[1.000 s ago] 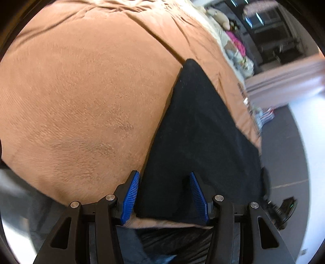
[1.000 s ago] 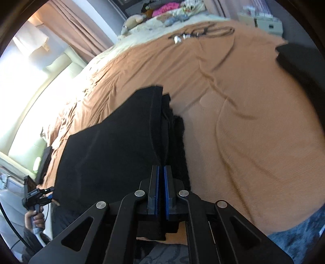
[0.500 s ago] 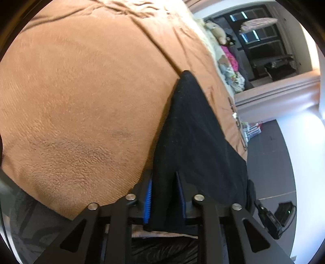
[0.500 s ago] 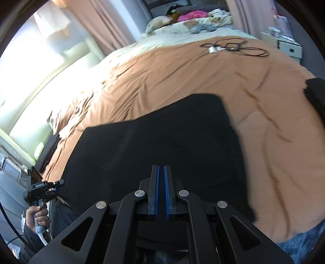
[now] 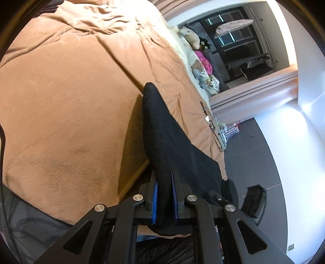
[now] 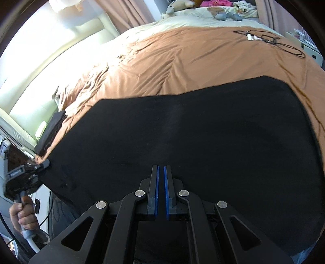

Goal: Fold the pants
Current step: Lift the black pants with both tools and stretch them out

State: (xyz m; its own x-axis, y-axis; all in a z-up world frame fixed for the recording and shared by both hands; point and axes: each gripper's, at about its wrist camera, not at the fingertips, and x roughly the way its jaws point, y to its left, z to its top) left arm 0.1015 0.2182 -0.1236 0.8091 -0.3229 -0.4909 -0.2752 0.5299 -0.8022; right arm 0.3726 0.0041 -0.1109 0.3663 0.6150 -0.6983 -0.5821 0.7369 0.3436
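Note:
Black pants point(image 5: 172, 142) lie on a brown blanket point(image 5: 71, 101) on a bed. My left gripper point(image 5: 164, 175) has its jaws closing, and both blue pads press on a raised ridge of the pants' near edge. In the right wrist view the pants point(image 6: 182, 132) spread wide and flat across the blanket point(image 6: 193, 61). My right gripper point(image 6: 160, 168) is shut low over their near edge, with dark cloth in the thin slit between its pads. At that view's left edge, a hand point(image 6: 22, 215) holds the left gripper point(image 6: 26, 172) at the pants' corner.
A black cable with a white plug point(image 6: 264, 39) lies on the far right of the blanket. Soft toys point(image 6: 223, 14) sit at the head of the bed. A dark folded item point(image 6: 50, 132) rests at the bed's left edge. Grey floor point(image 5: 254, 152) runs beside the bed.
The left jaws went from wide open to pinching the pants' edge and raised it. The right gripper swept sideways while shut, and the bunched pants now lie spread out.

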